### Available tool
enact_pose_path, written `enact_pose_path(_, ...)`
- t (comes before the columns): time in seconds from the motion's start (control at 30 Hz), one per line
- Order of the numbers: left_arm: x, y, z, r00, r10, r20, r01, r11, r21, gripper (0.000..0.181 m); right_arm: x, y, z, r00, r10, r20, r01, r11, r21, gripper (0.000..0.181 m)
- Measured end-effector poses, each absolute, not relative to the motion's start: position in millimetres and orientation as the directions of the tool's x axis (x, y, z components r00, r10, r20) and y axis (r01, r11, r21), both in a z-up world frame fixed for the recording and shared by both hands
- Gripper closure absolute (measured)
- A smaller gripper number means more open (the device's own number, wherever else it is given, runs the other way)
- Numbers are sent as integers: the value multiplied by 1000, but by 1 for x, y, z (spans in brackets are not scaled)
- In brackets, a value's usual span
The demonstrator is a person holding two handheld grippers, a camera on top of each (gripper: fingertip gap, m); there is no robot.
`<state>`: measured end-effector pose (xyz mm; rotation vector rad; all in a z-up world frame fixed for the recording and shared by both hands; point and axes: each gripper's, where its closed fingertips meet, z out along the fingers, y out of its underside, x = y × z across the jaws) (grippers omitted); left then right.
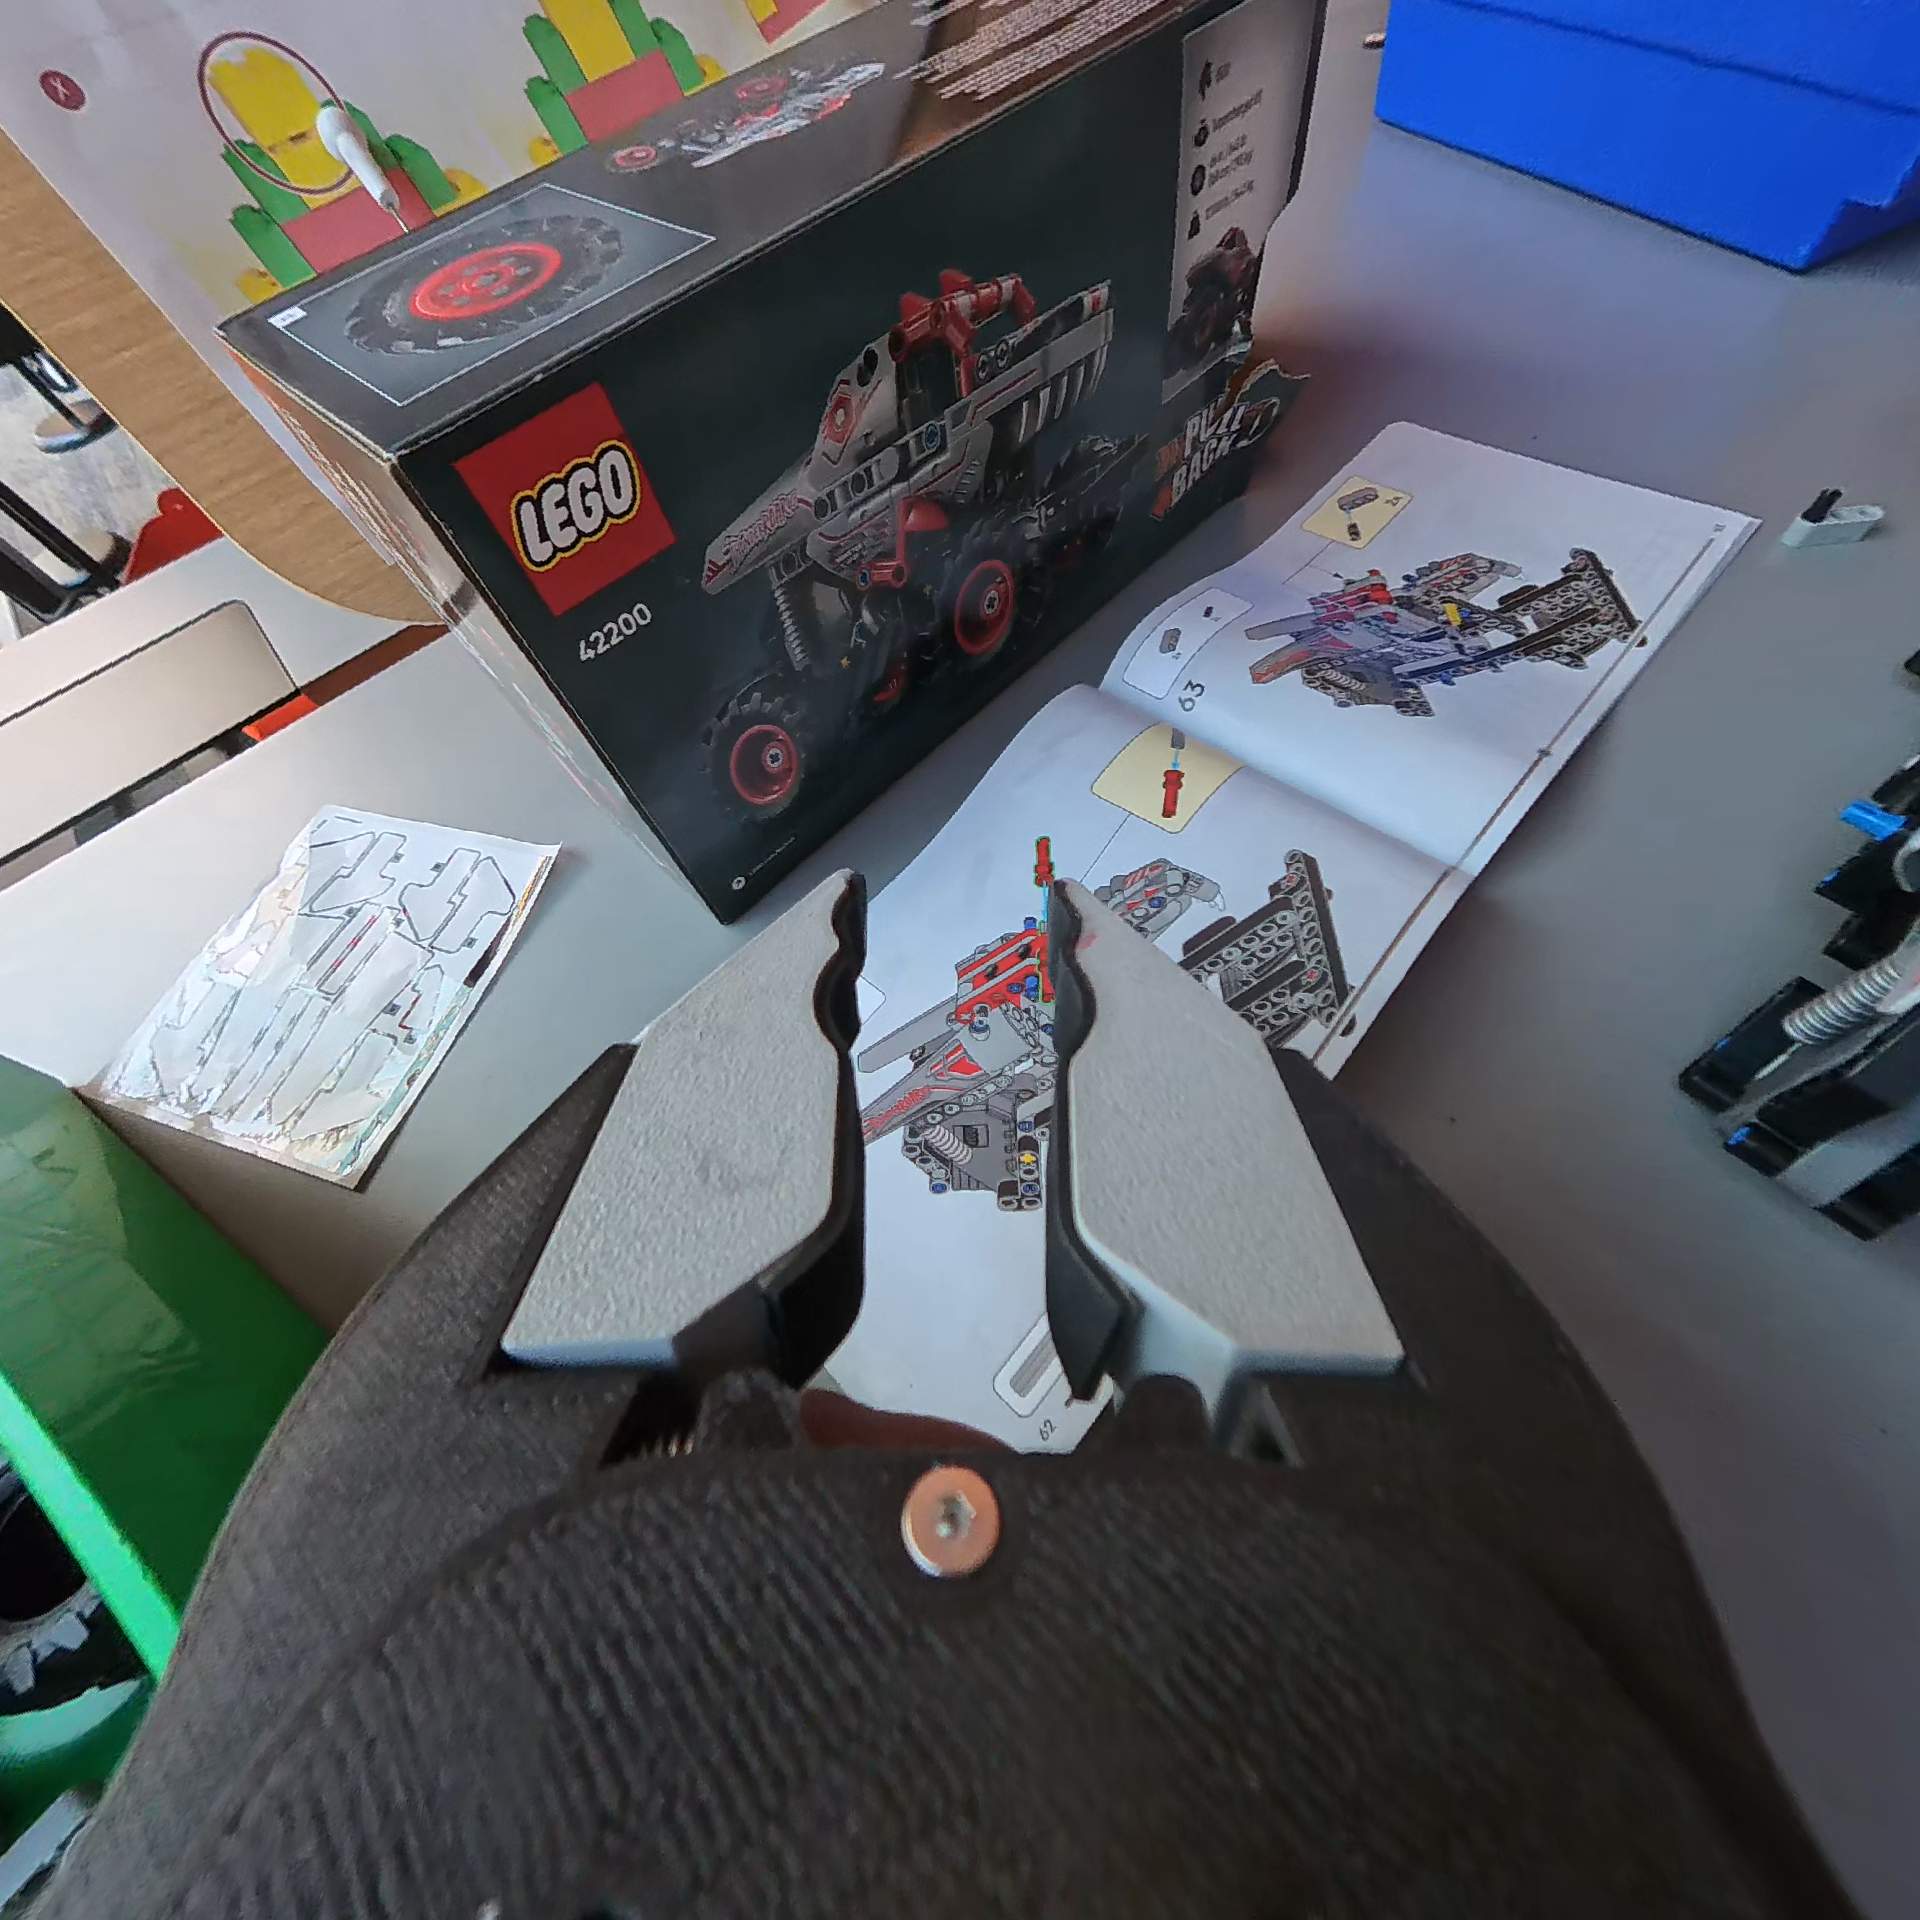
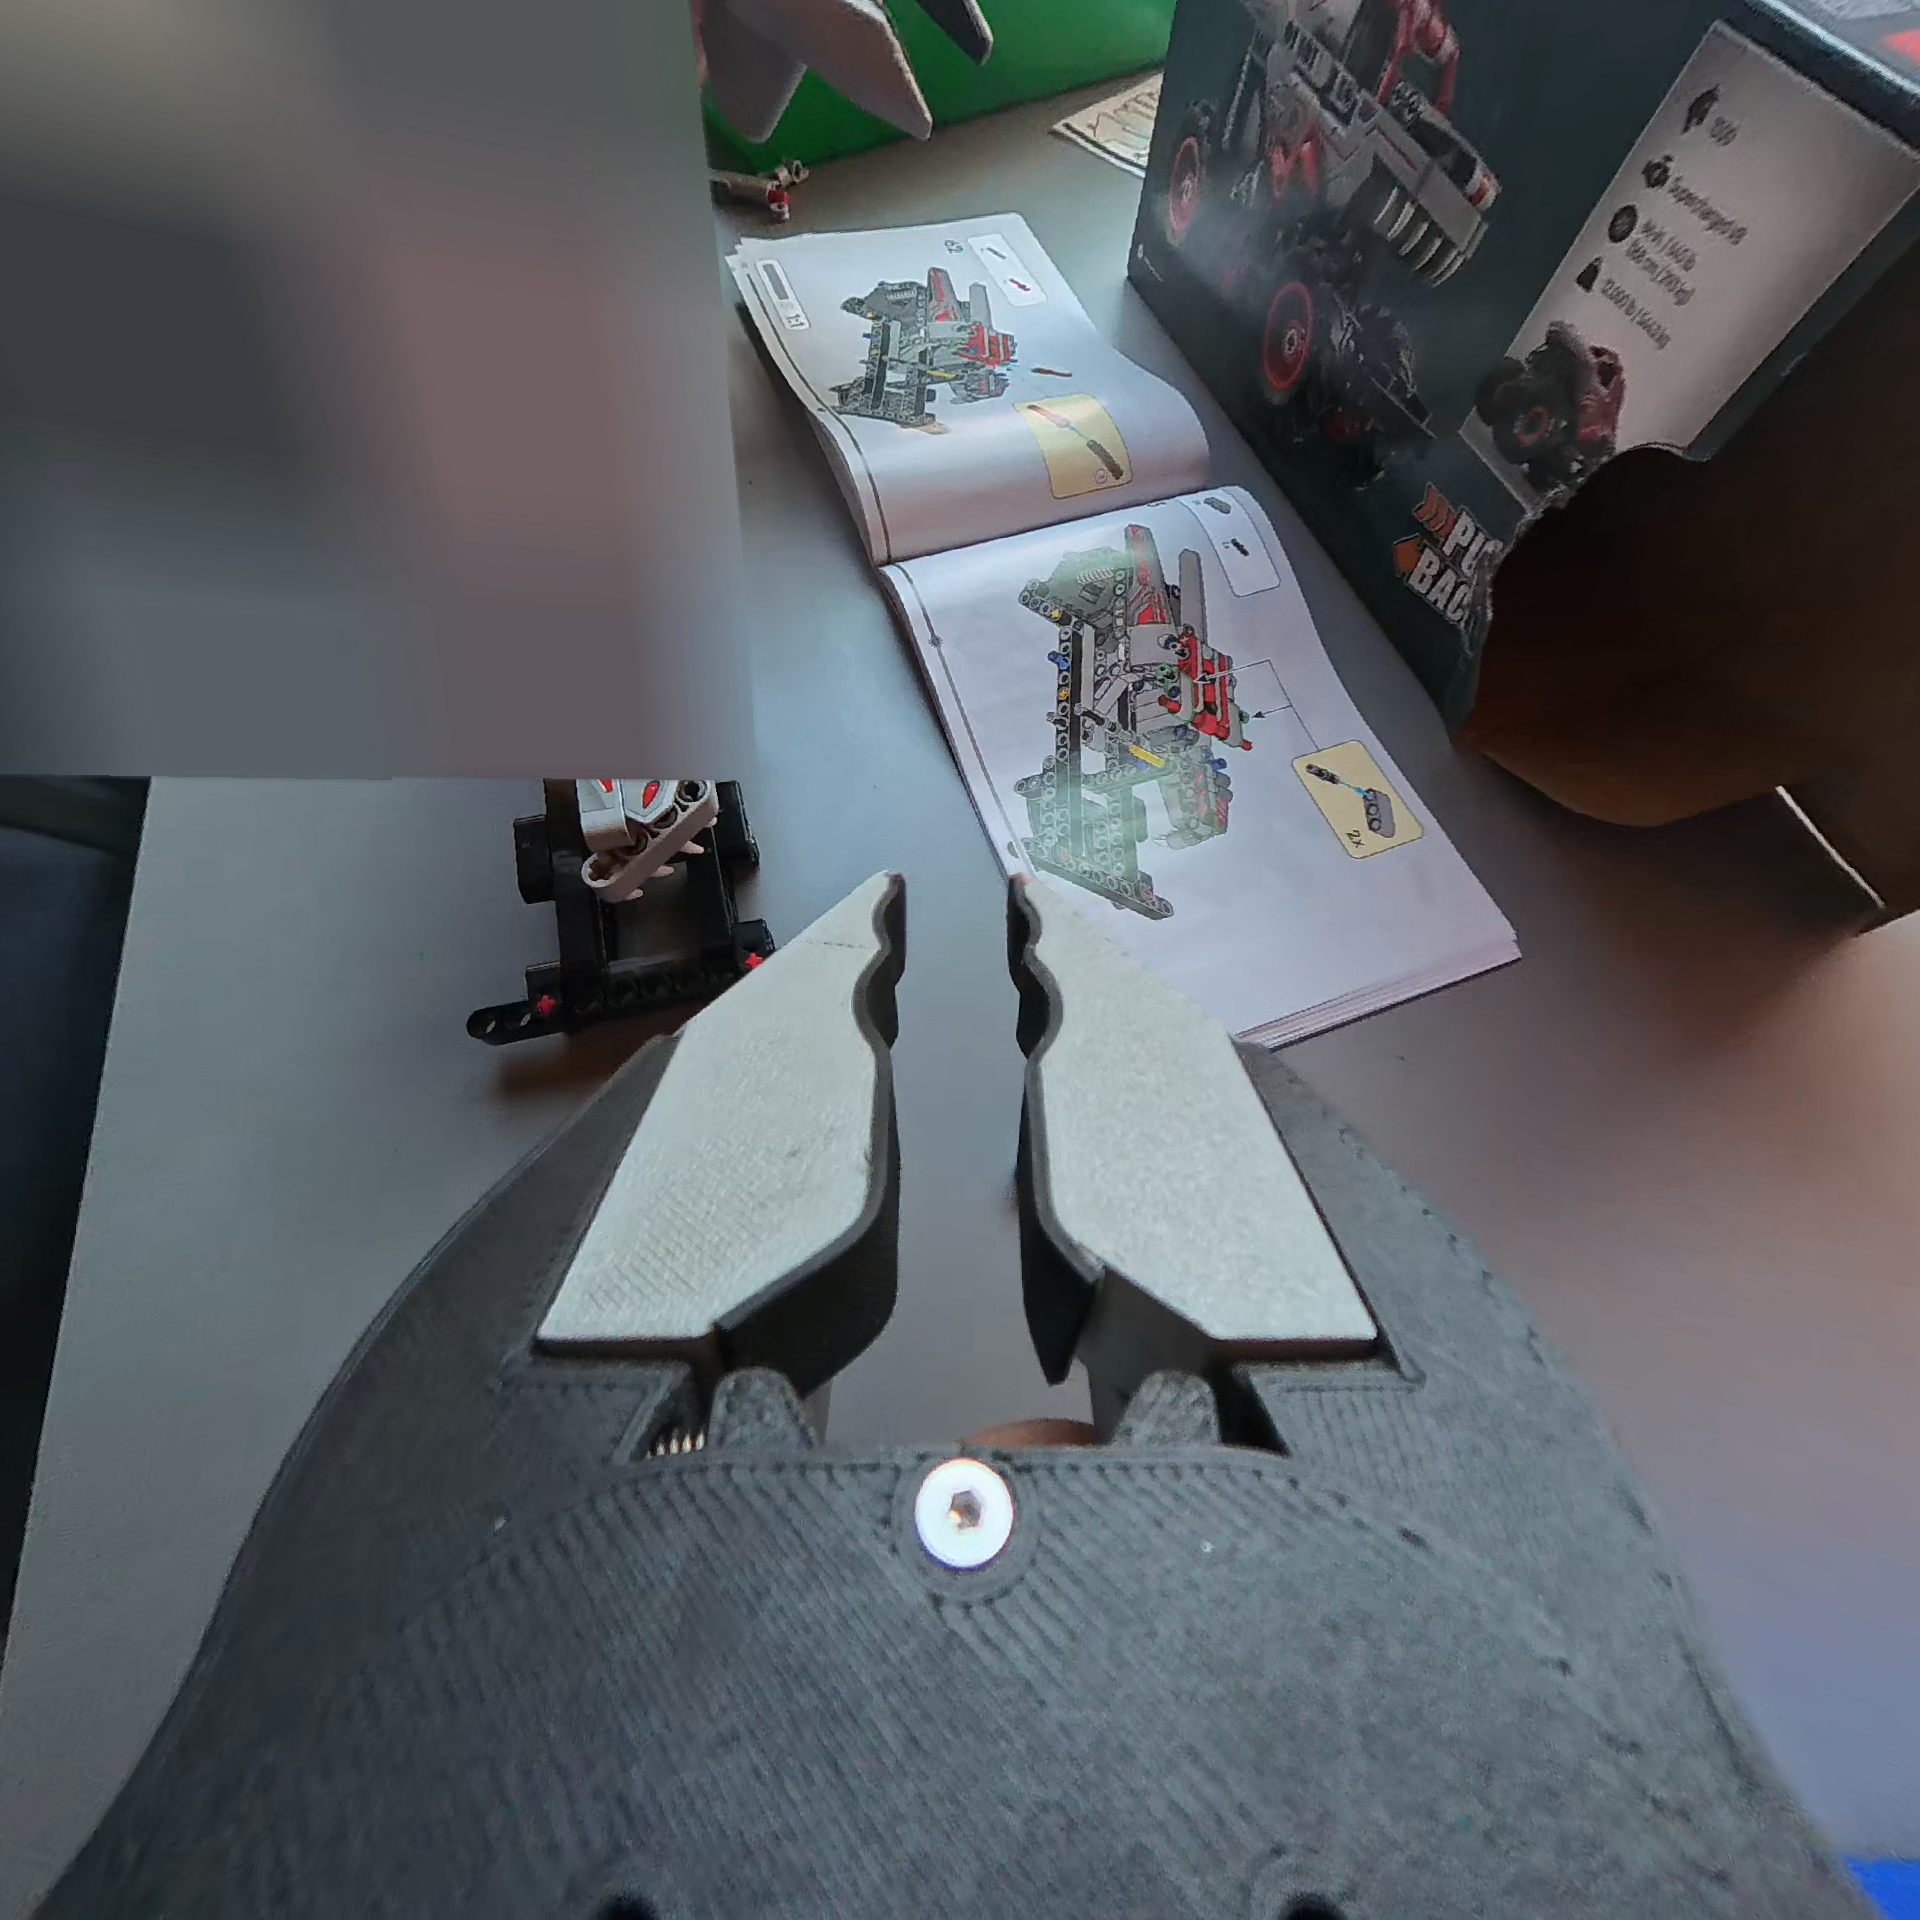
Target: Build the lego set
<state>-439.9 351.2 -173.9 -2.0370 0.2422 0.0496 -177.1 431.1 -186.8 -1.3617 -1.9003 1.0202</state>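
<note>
We hold our left gripper [image 1: 956, 914] and right gripper [image 2: 956, 914] parted and empty above the grey table [image 2: 312, 1039]; just beyond lie the open booklet [image 1: 1351, 675] and the half-built black model [image 2: 634, 914], with the set's box [image 1: 810, 520] standing behind

Grey table [image 1: 1558, 312], matte, bare patches between items. Blue bin [image 1: 1662, 114] at far right corner, stepped edge. Green bin [image 1: 114, 1351] at near left, beside table edge (contents too blurred to tell); same green bin shows far off in right wrist view. Poster [image 1: 343, 94] behind table on left, printed w/ yellow, green, red block shapes; 1 red oval ring drawn on it. Wood-tone panel [image 1: 114, 343] just below poster. Pale desk surface [image 1: 125, 665] further left, apart from table.
</note>
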Motion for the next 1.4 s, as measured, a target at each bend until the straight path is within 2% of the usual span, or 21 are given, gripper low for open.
enact_pose_path(0.43, -440, 351, -174, 979, -151, -135, -189, -442, -877, 149, -178, 426, -190, -330, 944, 9, 509, 186, -840, 164)
enact_pose_path(0.7, -439, 352, -174, 980, -151, -132, -186, -443, -877, 149, -172, 384, -179, -515, 857, -12, 419, 240, -875, 156)
enact_pose_path(0.9, -439, 352, -174, 980, -152, -130, -185, -442, -878, 149, -170, 362, -185, -595, 802, -54, 413, 248, -876, 154)
enact_pose_path(1.4, -441, 353, -175, 981, -145, -127, -180, -446, -877, 149, -168, 358, -181, -615, 788, -15, 381, 281, -881, 156)
